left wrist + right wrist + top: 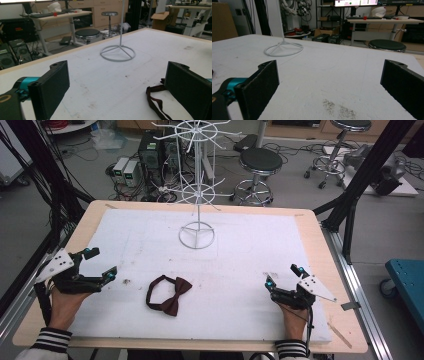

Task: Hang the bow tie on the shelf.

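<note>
With both jaws spread wide, the left gripper (100, 264) should swing toward the bow tie (169, 295) lying just to its right and pinch the knot, while the right gripper (281, 276), equally spread, waits.

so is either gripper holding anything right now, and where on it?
Nothing held. Left gripper and right gripper are both open, apart from the bow tie lying on the table.
</note>
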`<state>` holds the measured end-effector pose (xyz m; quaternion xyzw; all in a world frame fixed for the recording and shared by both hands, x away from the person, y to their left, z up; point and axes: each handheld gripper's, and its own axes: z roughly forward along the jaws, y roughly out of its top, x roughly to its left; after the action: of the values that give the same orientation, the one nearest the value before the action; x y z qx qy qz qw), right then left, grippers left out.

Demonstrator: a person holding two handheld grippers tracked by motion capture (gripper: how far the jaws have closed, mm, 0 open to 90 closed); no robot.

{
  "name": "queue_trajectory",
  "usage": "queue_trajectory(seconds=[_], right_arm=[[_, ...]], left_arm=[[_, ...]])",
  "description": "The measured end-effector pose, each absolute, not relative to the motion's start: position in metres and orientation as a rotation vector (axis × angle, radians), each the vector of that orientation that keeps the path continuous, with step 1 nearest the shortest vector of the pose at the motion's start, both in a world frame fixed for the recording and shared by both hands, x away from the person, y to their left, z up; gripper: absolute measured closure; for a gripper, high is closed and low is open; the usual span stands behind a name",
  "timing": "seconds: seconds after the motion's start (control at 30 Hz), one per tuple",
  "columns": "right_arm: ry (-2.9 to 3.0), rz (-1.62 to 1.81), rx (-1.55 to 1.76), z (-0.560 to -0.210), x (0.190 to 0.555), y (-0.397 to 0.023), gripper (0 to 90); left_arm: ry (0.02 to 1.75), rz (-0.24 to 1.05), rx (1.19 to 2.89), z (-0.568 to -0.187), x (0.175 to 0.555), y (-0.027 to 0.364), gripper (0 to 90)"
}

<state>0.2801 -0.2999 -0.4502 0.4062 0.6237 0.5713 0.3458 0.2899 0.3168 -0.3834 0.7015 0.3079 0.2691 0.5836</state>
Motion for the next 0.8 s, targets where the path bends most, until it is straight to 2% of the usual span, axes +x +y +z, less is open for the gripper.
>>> queue_trajectory(seconds=[0.33, 0.8], right_arm=[[1.62, 1.485, 1.06, -0.45, 0.28, -0.3, 1.2], [1.618, 1.487, 1.057, -0.45, 0.28, -0.301, 1.2]], left_arm=[[0.686, 0.512, 1.795, -0.369, 0.295, 0.292, 6.5], [0.606, 0.366, 1.989, -0.36, 0.3, 0.237, 6.5]])
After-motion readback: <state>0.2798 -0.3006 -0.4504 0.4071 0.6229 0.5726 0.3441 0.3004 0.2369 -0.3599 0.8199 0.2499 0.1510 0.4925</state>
